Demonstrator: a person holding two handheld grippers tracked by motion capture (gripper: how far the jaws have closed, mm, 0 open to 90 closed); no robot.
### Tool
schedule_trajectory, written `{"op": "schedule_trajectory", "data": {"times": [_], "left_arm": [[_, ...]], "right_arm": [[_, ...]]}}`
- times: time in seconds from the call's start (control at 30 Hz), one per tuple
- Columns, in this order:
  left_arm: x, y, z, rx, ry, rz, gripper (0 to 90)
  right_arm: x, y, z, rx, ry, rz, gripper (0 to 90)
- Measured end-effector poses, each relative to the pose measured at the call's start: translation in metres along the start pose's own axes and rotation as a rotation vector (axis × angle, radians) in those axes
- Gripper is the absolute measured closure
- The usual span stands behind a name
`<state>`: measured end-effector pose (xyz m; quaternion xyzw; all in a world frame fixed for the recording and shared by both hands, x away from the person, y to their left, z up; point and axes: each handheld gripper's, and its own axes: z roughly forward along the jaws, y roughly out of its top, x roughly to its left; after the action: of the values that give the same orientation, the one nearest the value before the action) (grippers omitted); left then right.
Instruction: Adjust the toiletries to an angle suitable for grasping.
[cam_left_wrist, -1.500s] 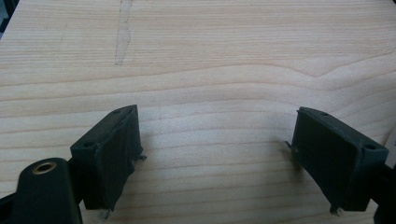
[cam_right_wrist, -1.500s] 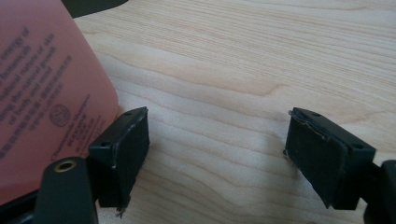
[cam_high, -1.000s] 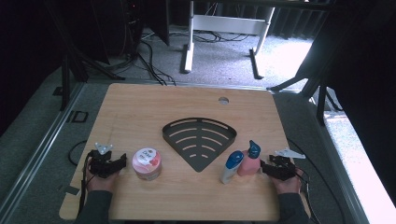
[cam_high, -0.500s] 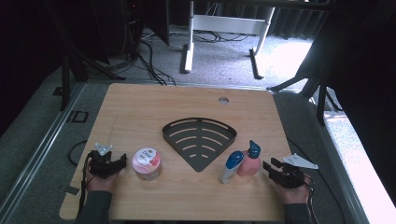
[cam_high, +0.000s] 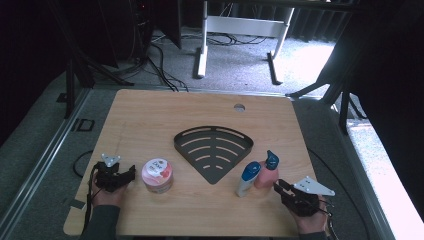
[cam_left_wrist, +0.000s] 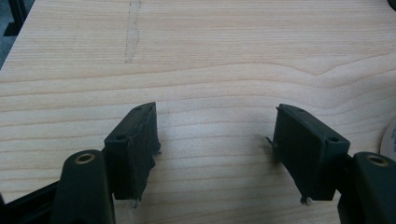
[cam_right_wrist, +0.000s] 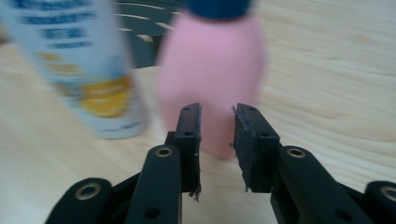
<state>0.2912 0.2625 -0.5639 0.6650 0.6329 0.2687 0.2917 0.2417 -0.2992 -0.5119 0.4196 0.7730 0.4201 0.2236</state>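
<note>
Grey carpet and dark stands ring the wooden table (cam_high: 150, 115), and I take the black fan-shaped rack (cam_high: 214, 150) at its middle as my landmark. Its point aims back toward me and its curved edge faces away.

Just off the rack's near right edge stands the pink bottle (cam_high: 267, 172), upright, long axis vertical, blue cap on top. The white bottle (cam_high: 247, 178) leans beside it on the rack's side, its blue cap tipped toward the pink one; whether the two touch I cannot tell. Nearer to me and to the right of both is my right gripper (cam_high: 286, 191), aimed at the pink bottle. In the right gripper view my right gripper (cam_right_wrist: 217, 128) has just been closing its jaws to a narrow gap, with nothing between them; the pink bottle (cam_right_wrist: 210, 79) stands just beyond the tips, blurred, its cap cut off at the top, and the white bottle (cam_right_wrist: 79, 65) is blurred too, its print unreadable.

Left of the rack's point sits a pink jar (cam_high: 157, 175), lid up. Left of that rests my left gripper (cam_high: 127, 175), pointing toward the jar. In the left gripper view my left gripper (cam_left_wrist: 217, 135) stands wide apart over bare wood, holding nothing; the jar's rim (cam_left_wrist: 389, 140) is clipped by the right edge.
</note>
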Motion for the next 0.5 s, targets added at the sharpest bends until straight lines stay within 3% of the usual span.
{"op": "schedule_trajectory", "data": {"times": [0.2, 0.33, 0.4, 0.5], "left_arm": [[0.0, 0.0, 0.0, 0.001, 0.0, 0.0, 31.6], [0.0, 0.0, 0.0, 0.0, 0.0, 0.0, 31.6], [0.0, 0.0, 0.0, -0.001, 0.0, -0.001, 31.6], [-0.001, -0.001, 0.0, -0.002, -0.002, 0.0, 31.6]], "right_arm": [[0.015, -0.001, 0.004, -0.009, 0.082, 0.003, 89.5], [0.031, 0.007, 0.01, -0.017, 0.113, -0.031, 90.0], [0.041, 0.011, 0.017, -0.013, 0.114, -0.063, 90.0], [0.054, 0.014, 0.028, 0.012, 0.064, -0.107, 90.0]]}}
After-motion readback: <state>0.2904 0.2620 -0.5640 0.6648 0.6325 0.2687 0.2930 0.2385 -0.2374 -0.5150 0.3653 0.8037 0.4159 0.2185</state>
